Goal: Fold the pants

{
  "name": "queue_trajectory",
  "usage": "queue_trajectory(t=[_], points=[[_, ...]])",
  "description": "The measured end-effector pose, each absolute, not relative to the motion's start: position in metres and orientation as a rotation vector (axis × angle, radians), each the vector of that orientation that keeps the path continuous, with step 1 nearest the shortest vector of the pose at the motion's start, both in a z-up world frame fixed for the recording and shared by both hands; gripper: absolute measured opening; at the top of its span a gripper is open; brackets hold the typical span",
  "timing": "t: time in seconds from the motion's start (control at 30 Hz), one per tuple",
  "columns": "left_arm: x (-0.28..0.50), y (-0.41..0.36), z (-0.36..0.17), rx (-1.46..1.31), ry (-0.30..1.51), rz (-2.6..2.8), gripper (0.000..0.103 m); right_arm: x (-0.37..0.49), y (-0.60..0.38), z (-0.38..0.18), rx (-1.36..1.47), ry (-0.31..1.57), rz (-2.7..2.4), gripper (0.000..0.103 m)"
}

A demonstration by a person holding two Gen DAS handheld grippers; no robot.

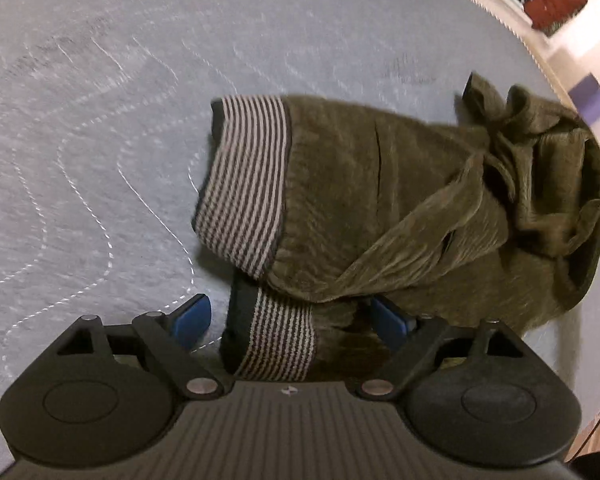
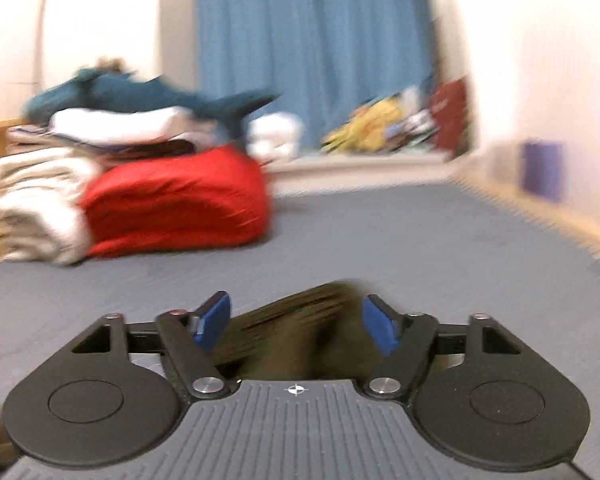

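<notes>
Olive pants lie bunched on the grey quilted mat, striped cuffs toward nine o'clock. Left claw released, straddling the lower cuff. Right claw released, blurred olive fabric between its pads untouched.

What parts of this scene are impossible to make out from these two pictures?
- Left wrist view: the lower striped cuff of the olive pants runs under the left gripper body, so its end is hidden.
- Right wrist view: motion blur smears the dark fabric between the right gripper fingers; contact is unclear.
- Right wrist view: the laundry pile is blurred, so its items are indistinct.
</notes>
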State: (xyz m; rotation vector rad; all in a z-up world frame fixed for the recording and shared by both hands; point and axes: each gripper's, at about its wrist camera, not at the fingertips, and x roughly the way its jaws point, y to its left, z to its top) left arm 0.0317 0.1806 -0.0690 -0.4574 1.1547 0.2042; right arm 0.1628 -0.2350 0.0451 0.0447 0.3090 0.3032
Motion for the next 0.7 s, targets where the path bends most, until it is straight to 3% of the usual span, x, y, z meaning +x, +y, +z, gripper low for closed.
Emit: queue_trajectory(t=[0.23, 0.53, 0.6, 0.63, 0.7], points=[[0.043, 0.171, -0.074, -0.401, 1.144, 0.209, 0.090, 0.229, -0.306, 0.001, 0.099, 0.588, 0.185, 0.081], [0.051, 0.138, -0.078, -0.275, 1.067, 0.238, 0.088, 0.262, -0.303, -0.034, 0.072, 0.660, 0.167, 0.077], [0.052, 0.134, -0.078, -0.267, 1.060, 0.245, 0.085, 0.264, -0.297, -0.036, 0.073, 0.669, 0.157, 0.056], [0.052, 0.133, -0.078, -0.262, 1.057, 0.248, 0.083, 0.263, -0.294, -0.039, 0.078, 0.678, 0.165, 0.050], [0.053, 0.130, -0.079, -0.251, 1.054, 0.257, 0.071, 0.264, -0.288, -0.038, 0.072, 0.689, 0.172, 0.028]])
